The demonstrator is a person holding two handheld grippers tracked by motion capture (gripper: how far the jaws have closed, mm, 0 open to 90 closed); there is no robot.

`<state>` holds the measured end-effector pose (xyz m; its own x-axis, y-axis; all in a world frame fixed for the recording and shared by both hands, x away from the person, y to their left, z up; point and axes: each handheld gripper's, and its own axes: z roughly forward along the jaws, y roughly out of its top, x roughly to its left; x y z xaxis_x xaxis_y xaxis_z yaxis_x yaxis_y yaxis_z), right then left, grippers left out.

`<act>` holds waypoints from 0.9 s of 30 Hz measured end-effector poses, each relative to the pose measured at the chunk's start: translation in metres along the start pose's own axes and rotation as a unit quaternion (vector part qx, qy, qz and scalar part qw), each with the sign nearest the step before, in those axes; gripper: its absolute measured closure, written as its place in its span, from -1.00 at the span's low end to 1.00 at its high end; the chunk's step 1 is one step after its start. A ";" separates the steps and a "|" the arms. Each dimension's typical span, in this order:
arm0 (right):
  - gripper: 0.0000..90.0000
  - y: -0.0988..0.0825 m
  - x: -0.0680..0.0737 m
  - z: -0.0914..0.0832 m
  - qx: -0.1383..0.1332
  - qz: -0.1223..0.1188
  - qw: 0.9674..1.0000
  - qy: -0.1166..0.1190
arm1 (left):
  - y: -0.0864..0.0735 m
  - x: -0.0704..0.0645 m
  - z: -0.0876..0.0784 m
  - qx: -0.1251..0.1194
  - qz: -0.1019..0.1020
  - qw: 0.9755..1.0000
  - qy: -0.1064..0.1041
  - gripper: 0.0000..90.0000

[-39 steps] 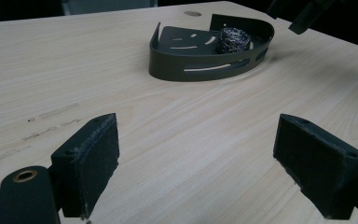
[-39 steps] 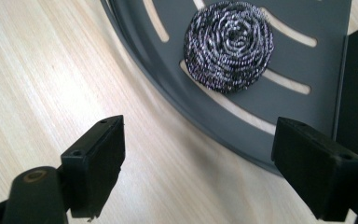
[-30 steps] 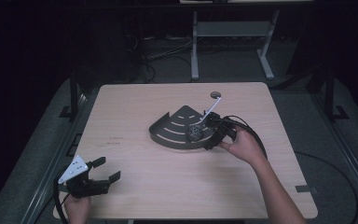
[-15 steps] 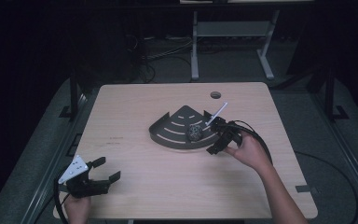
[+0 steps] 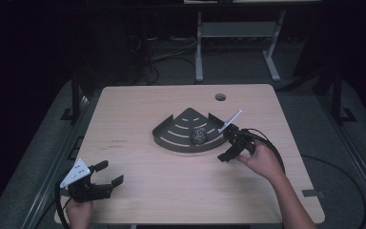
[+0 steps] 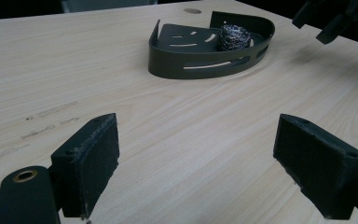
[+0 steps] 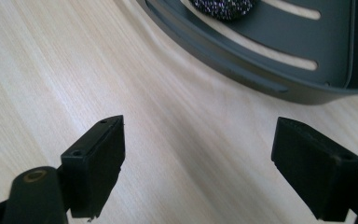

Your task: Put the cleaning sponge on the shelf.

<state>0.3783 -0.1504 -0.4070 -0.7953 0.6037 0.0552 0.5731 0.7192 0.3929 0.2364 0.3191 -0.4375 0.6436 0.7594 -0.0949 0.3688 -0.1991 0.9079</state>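
A dark fan-shaped slotted tray (image 5: 174, 136) (image 6: 168, 60) (image 7: 279, 70) lies near the middle of the wooden table. A steel-wool scrubber ball (image 5: 199, 135) (image 6: 233, 37) (image 7: 223, 7) rests inside it by the curved wall. My right gripper (image 5: 226, 146) (image 7: 198, 170) hangs open just outside the tray's right end, nothing between its jaws. Far from the tray, my left gripper (image 5: 108, 172) (image 6: 196, 175) sits open and empty at the table's near left corner, facing the tray.
The table (image 5: 138, 109) has a round cable hole (image 5: 220, 97) at the back. A desk frame (image 5: 233, 33) and cables stand on the dark floor beyond. A black cable (image 5: 271, 143) loops from my right gripper over the table's right side.
My right gripper has pulled back from over the scrubber ball in the tray toward the near right, leaving the ball in the tray. The left gripper has not moved.
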 end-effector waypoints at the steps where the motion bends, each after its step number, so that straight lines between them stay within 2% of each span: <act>1: -0.62 -0.001 -0.001 0.000 0.000 -0.001 1.000 0.000 | 0.000 0.000 0.000 0.000 0.000 1.000 0.000 -0.70; 14: -0.62 -0.019 -0.002 -0.002 -0.001 0.012 1.000 -0.001 | 0.000 -0.001 0.001 0.002 0.002 1.000 -0.001 -0.70; 27: -0.62 -0.036 0.002 0.000 0.000 0.014 1.000 0.000 | 0.000 -0.002 0.001 0.002 0.002 1.000 -0.001 -0.70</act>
<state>0.3564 -0.1751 -0.4211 -0.7789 0.6237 0.0658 0.5952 0.7020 0.3910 0.2363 0.3171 -0.4377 0.6461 0.7576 -0.0930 0.3701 -0.2044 0.9062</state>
